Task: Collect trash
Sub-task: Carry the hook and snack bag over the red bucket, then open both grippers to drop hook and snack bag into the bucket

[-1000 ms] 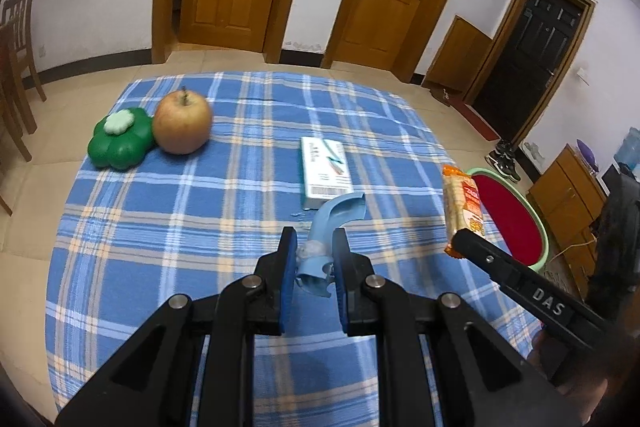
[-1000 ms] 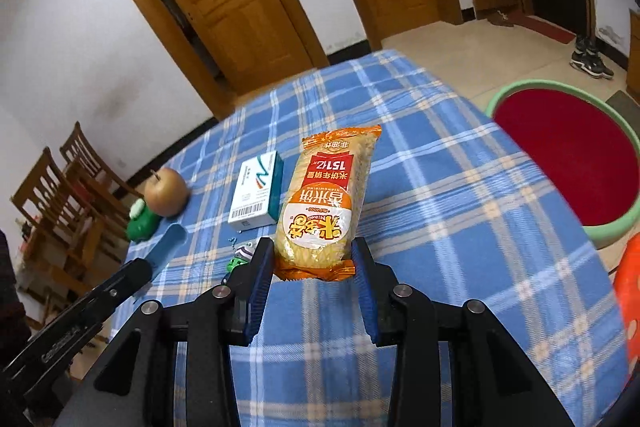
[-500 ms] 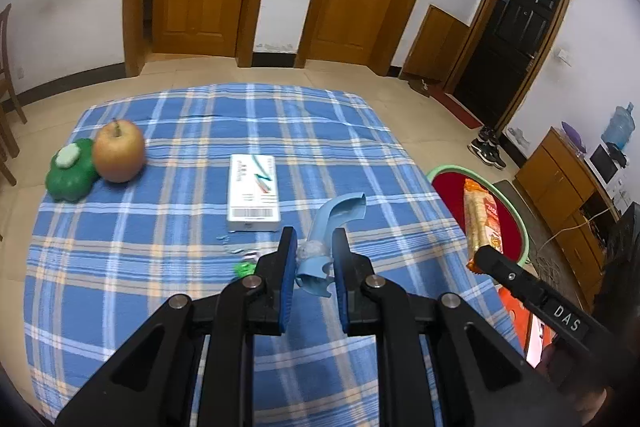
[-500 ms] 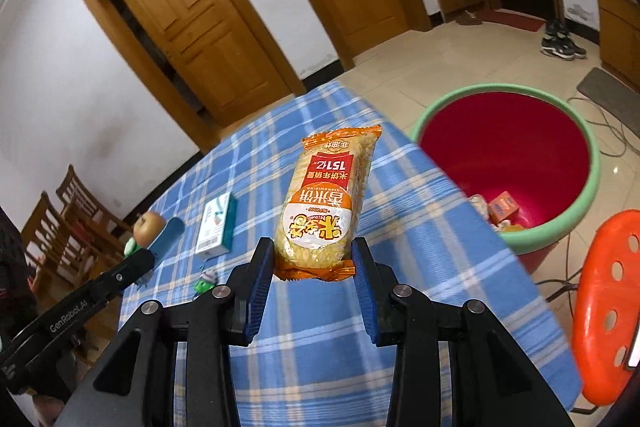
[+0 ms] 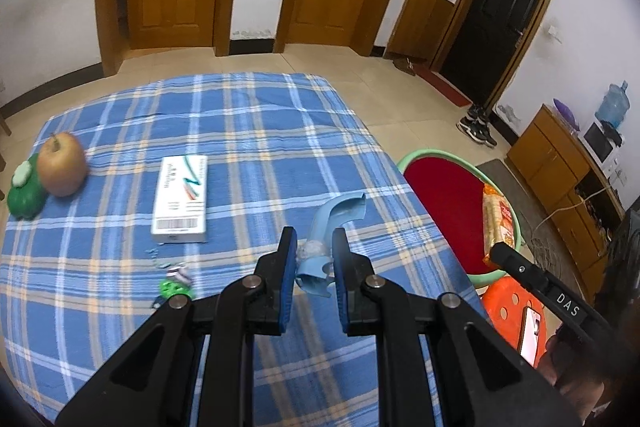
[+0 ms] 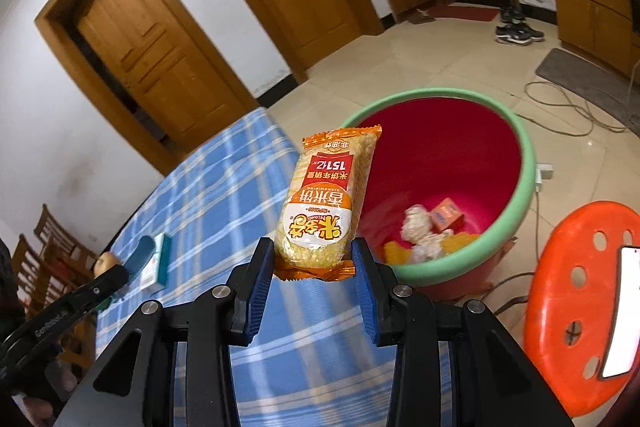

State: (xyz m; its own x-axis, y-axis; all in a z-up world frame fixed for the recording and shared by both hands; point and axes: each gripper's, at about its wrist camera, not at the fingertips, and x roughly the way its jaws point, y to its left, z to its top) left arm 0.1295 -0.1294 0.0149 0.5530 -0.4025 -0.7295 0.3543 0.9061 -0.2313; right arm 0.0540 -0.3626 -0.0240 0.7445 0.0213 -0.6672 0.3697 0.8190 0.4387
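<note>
Through my left wrist camera, a table draped in blue plaid cloth (image 5: 248, 131) stands on a beige tiled floor, with two panelled wooden doors and one dark door in the white walls behind. My left gripper (image 5: 314, 259) is clenched on one crumpled light-blue plastic piece (image 5: 336, 223), held above the cloth near the table's right edge. On the cloth lie one white rectangular carton (image 5: 182, 199), one round apple (image 5: 62, 169) touching a green clover-shaped lid (image 5: 24, 191), and a few small green and silver scraps (image 5: 174, 281). Right of the table sits one round red tub with a mint-green rim (image 5: 440, 195), an orange plastic stool (image 5: 508, 303) just beside it.

Through my right wrist camera, my right gripper (image 6: 314, 267) grasps one glossy orange rice-cracker packet (image 6: 326, 203) by its crimped lower end, upright over the table's edge, in front of the tub (image 6: 524, 163). Inside the tub lie crumpled white wads, one small orange box and something yellow. The perforated stool (image 6: 576, 267) carries one phone (image 6: 622, 311). Wooden chairs (image 6: 48, 243) stand far left.
</note>
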